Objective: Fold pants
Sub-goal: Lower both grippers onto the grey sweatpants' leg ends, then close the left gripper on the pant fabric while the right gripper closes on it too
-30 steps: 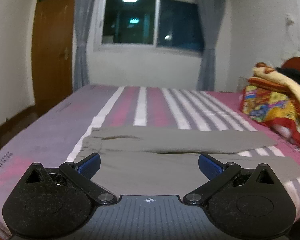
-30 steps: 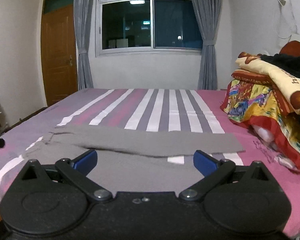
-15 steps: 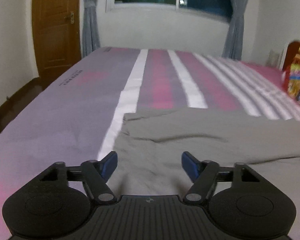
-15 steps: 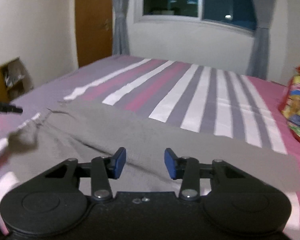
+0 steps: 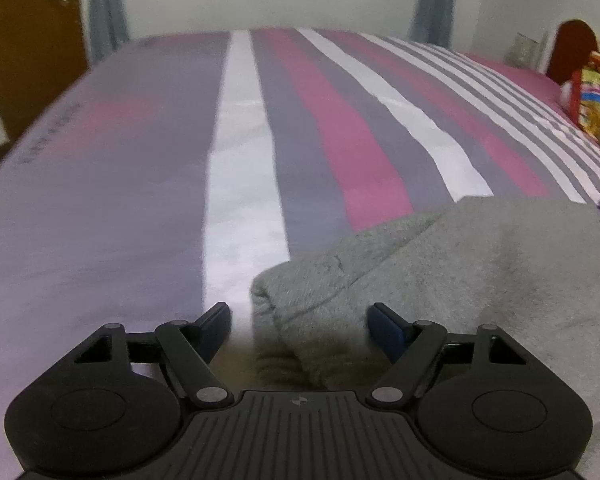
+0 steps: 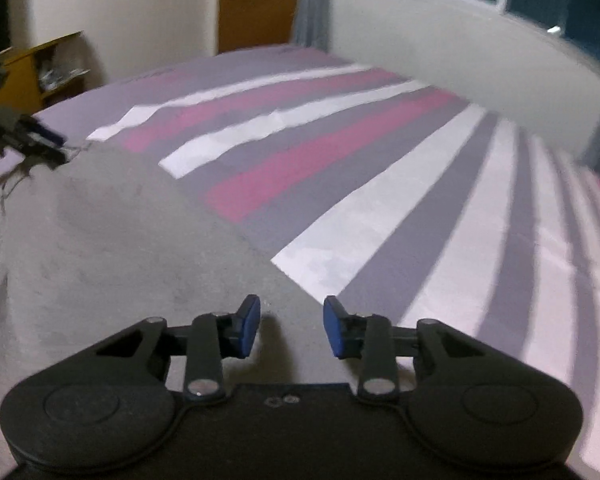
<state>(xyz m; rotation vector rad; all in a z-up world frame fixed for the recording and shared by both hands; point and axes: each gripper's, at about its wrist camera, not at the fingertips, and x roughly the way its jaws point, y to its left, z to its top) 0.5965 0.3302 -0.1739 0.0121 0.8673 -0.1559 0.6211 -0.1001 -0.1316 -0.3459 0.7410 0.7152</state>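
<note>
Left tool (image 5: 298, 322) stands wide around the gray pants' (image 5: 460, 264) bunched corner; right tool (image 6: 291, 326), narrowing, straddles their edge untouched. Motion blur smears the striped bed (image 6: 420, 200).

pants (image 5: 480, 264) on bed (image 5: 140, 200), blanket pile (image 5: 592, 96) at far right, door (image 6: 256, 0) behind bed

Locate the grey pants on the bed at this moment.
The grey pants fill the lower right of the left wrist view and the lower left of the right wrist view, on the striped bedsheet.
</note>
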